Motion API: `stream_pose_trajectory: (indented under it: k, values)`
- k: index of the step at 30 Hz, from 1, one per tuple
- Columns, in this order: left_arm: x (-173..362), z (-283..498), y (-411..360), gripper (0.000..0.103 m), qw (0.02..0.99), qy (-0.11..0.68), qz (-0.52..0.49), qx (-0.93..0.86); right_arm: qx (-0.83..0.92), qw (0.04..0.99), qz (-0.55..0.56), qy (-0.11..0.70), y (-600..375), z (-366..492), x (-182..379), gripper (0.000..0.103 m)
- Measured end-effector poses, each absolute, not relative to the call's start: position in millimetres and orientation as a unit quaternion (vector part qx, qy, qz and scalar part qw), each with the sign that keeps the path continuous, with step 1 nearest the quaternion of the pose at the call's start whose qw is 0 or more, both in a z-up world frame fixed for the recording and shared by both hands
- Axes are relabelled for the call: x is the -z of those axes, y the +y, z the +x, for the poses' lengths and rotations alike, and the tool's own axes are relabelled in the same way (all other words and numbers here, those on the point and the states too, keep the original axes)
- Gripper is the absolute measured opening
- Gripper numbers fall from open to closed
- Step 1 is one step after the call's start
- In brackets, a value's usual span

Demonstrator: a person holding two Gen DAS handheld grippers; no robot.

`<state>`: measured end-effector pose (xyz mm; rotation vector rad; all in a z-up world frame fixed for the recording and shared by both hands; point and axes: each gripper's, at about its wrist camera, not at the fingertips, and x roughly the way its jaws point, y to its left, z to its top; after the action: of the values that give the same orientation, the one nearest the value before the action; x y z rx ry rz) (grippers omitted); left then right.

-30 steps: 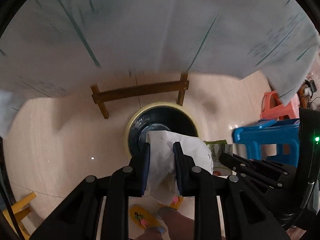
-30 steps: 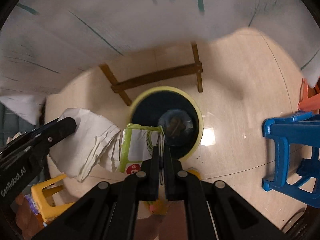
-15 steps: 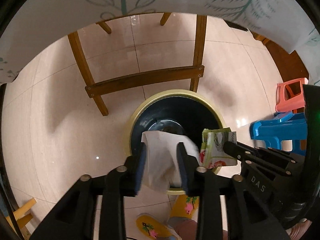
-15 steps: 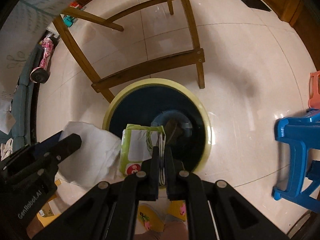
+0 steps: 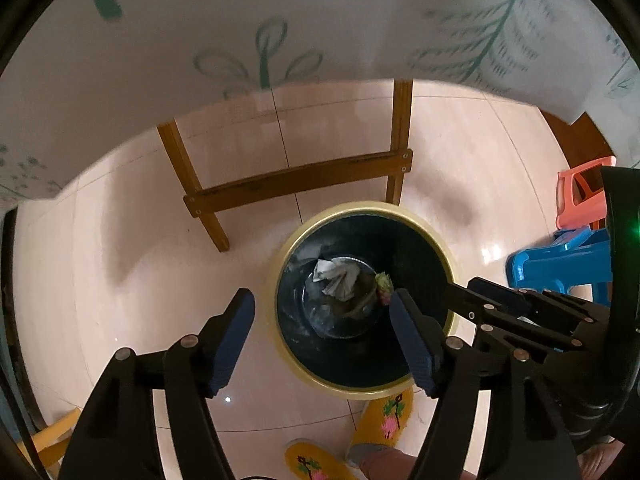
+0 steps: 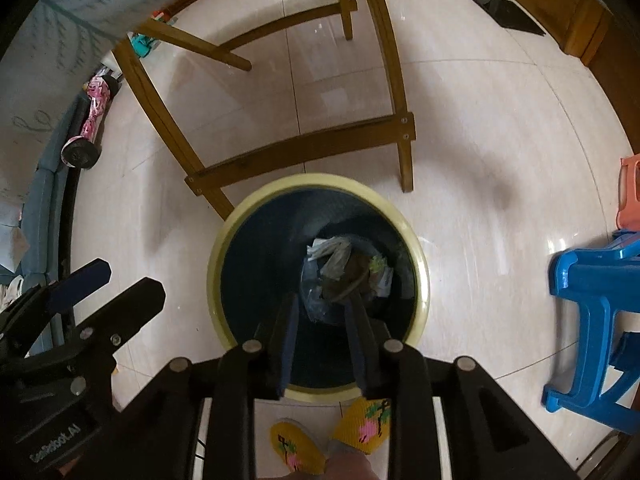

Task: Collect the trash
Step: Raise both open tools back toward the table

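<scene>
A round trash bin [image 5: 280, 272] with a yellow rim and dark inside stands on the tiled floor under both grippers. At its bottom lie a crumpled white tissue [image 5: 338, 278] and a green wrapper [image 5: 383, 282]; the right wrist view shows the same tissue [image 6: 332, 254] and wrapper [image 6: 378, 266] in the bin [image 6: 218, 256]. My left gripper [image 5: 322, 318] hangs over the bin, its jaws opening with nothing between them. My right gripper [image 6: 322, 314] points down into the bin, its jaws opening and empty too.
A wooden chair frame [image 5: 296, 180] stands just behind the bin. A blue stool [image 6: 592, 312] and an orange stool [image 5: 584, 200] are at the right. A person's feet in yellow slippers [image 6: 366, 420] are at the near side. A patterned tablecloth [image 5: 280, 20] hangs above.
Both grippers sank toward the bin and opened. The white tissue dropped out of the left one and the green wrapper out of the right one; both now lie inside the bin.
</scene>
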<state>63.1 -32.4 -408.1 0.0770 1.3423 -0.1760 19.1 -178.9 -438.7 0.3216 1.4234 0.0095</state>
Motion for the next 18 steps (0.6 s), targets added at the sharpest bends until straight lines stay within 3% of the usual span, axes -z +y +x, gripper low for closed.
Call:
stream_pose_trajectory:
  k: [9, 18]
  values:
    - [350.3, 52.9, -26.3, 0.07, 0.788, 0.61, 0.022, 0.084, 0.007, 0.754, 0.155, 0.638, -185.1, 9.1, 383.8, 0.025]
    - [237.7, 33.6, -9.2, 0.07, 0.791, 0.606, -0.011, 0.087, 0.009, 0.77, 0.159, 0.618, -190.0, -8.7, 265.5, 0.025]
